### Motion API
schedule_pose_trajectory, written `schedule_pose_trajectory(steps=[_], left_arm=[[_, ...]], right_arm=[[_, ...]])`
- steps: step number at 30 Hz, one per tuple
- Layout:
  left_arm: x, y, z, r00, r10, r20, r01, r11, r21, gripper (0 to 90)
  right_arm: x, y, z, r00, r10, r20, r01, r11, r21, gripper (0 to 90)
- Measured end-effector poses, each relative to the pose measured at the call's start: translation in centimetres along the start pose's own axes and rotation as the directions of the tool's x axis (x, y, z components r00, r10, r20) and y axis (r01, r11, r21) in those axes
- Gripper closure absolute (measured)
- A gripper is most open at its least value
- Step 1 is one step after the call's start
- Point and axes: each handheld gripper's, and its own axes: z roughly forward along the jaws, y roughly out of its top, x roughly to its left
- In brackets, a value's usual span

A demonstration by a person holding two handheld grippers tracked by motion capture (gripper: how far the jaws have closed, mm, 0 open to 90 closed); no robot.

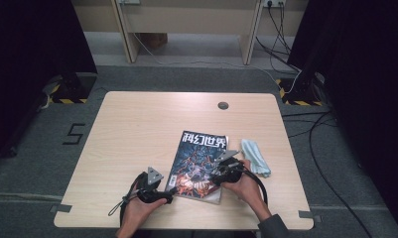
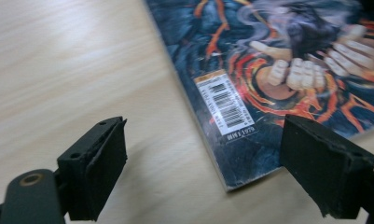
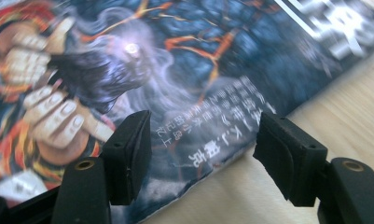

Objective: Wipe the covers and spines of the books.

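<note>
Two forearms at the near table edge, a gripper in each hand, both closing in on the magazine (image 1: 199, 166). Left gripper (image 1: 167, 194) just beside the magazine's near-left corner, jaws spread wide and empty; seen along those jaws, bare wood under one pad and the barcode corner (image 2: 226, 108) of the cover between the two, nothing pinched. Right gripper (image 1: 217, 173) over the magazine's right-hand side, jaws also parted and clamped on nothing; right fingertips (image 3: 128, 154) hang low over the printed cover, with the magazine's edge (image 3: 212, 182) running between them and table (image 3: 343, 121) showing past it.

Magazine flat and closed on the near half of the tabletop, cover up, slightly skewed, title end pointing away. Right of the magazine, just beside its far-right corner, a folded pale blue cloth (image 1: 255, 156), apart from both grippers. Beyond the magazine, a small round grommet (image 1: 223, 105) near the table's far edge.

Step in hand, by the look of it: approach, lining both tools up on opposite edges of the magazine before any grip. Next move likely calls for lowering a pad to the table beside an edge, sliding under the cover or the whole spine, then closing gently so the glossy paper neither creases nor skids away.
</note>
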Motion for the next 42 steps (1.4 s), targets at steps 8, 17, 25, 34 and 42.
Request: schedule_pose_trajectory(steps=[8,17,25,34,42], left_arm=[[3.3,0.4,0.2,0.9974,-0.057,-0.045,0.057,0.9982,0.019,13.7],[5.5,0.6,0.4,0.9873,-0.091,-0.131,0.093,0.9957,0.008,14.2],[3.0,0.4,-1.5,0.9939,-0.109,-0.014,0.108,0.9933,-0.041,25.2],[-0.1,-0.4,-1.4,0.9738,-0.149,0.172,0.15,0.9886,0.01,33.5],[0.4,-0.4,-1.0,0.9661,-0.176,0.189,0.175,0.9843,0.021,35.9]], right_arm=[[2.2,0.3,0.1,0.9927,-0.004,-0.12,0.004,1.0,0.003,35.1],[4.0,1.0,0.2,0.9783,-0.03,-0.205,0.034,0.999,0.013,32.9],[0.4,0.9,-1.4,0.9841,0.051,-0.17,-0.066,0.995,-0.081,32.6],[-4.4,-0.6,-1.9,0.9906,0.137,0.01,-0.135,0.987,-0.091,30.2],[-5.8,-1.1,0.4,0.9846,0.173,0.028,-0.172,0.984,-0.043,28.8]])
